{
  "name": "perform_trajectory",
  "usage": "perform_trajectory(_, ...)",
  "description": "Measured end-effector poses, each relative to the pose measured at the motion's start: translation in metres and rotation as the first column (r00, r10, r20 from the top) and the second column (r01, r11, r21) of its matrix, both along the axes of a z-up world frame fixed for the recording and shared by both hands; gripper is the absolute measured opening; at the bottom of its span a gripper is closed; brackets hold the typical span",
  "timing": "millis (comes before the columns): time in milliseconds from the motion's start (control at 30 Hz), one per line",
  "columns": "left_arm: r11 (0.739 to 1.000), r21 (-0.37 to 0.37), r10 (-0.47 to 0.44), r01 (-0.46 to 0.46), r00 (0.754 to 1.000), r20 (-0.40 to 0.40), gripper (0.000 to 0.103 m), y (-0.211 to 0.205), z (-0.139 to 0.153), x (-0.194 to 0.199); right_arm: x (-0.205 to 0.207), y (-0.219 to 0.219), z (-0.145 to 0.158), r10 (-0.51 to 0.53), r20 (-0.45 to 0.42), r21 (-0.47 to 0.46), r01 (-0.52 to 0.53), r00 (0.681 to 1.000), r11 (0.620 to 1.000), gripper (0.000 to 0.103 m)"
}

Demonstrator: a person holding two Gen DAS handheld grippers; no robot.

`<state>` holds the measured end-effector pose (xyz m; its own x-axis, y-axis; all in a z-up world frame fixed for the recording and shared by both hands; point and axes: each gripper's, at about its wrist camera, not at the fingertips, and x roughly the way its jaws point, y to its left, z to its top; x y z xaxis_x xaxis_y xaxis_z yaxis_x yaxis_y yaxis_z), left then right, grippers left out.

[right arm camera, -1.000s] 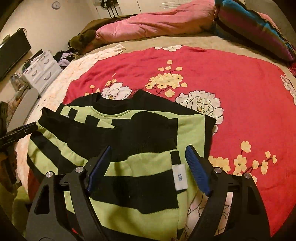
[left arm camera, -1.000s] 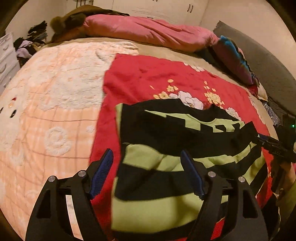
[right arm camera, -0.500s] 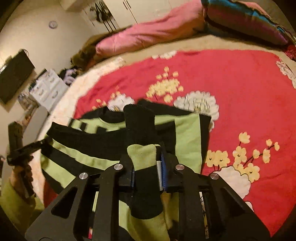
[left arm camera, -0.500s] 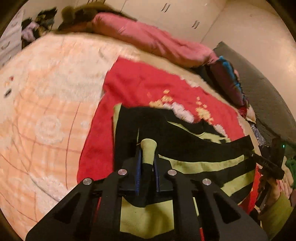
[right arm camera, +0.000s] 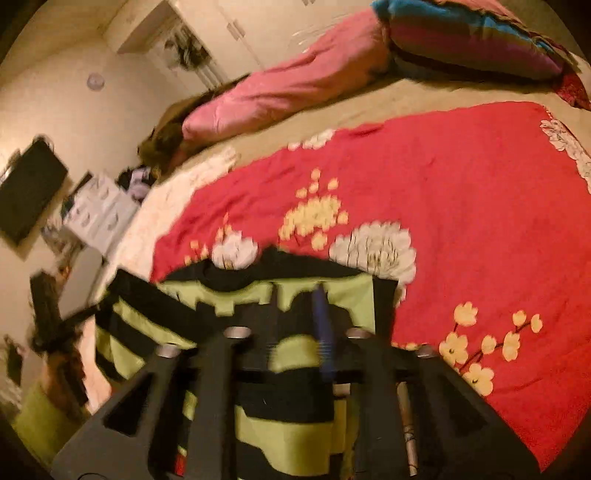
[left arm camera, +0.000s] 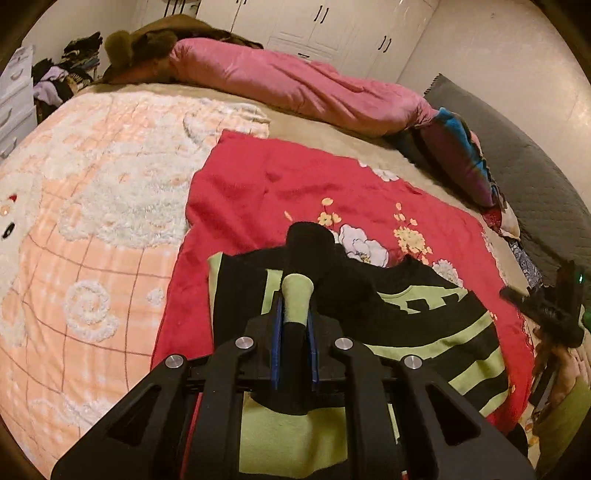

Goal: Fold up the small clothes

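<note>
Striped sweater (left arm camera: 424, 332) on red blanket (left arm camera: 258, 192), left gripper (left arm camera: 294, 325) pinching sweater hem, right gripper (right arm camera: 295, 332) opening, cloth between jaws

Red floral blanket (left arm camera: 280, 192), peach fleece throw (left arm camera: 92, 221), pink duvet (left arm camera: 295, 88), striped pillow (right arm camera: 472, 40), white wardrobe (left arm camera: 332, 26).

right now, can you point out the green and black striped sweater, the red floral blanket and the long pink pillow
green and black striped sweater (left arm camera: 436, 343), left wrist view, on a green stripe of its body
red floral blanket (left arm camera: 266, 195), left wrist view, on bare red cloth
long pink pillow (left arm camera: 295, 85), left wrist view, on its middle
</note>
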<state>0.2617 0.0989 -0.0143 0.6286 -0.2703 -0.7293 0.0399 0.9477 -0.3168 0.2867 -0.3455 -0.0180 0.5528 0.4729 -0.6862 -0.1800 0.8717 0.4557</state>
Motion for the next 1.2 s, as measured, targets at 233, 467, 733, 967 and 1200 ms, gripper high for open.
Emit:
perform_trajectory(233,0.999,-0.034,0.031,-0.032,0.999,-0.034,0.011,0.01,-0.018,-0.002,0.004,0.017,-0.04,0.009,-0.101,-0.028,-0.012,0.995,1.0,0.045)
perform_trajectory(467,1.0,-0.021,0.02,-0.02,1.0,-0.01,0.012,0.009,-0.005,-0.009,-0.001,0.02,-0.036,0.023,-0.086,0.018,-0.021,0.996,1.0,0.01)
perform_trajectory(733,0.999,0.007,0.04,-0.041,0.998,0.05,0.012,-0.002,0.015,0.005,0.018,0.018,0.009,-0.001,0.034,-0.026,0.002,0.999,1.0,0.009)
perform_trajectory(967,0.995,0.044,0.085,-0.084,0.996,-0.005,0.012,-0.009,-0.013,0.034,0.041,0.025,-0.021,-0.048,-0.019,-0.117,0.045,0.999,0.992,0.009)
perform_trajectory(1200,0.986,0.108,0.132,-0.124,0.988,-0.075,0.033,-0.008,-0.045,0.04,0.046,0.033,-0.053,-0.071,-0.065,-0.279,0.05,0.995,0.959,0.015)
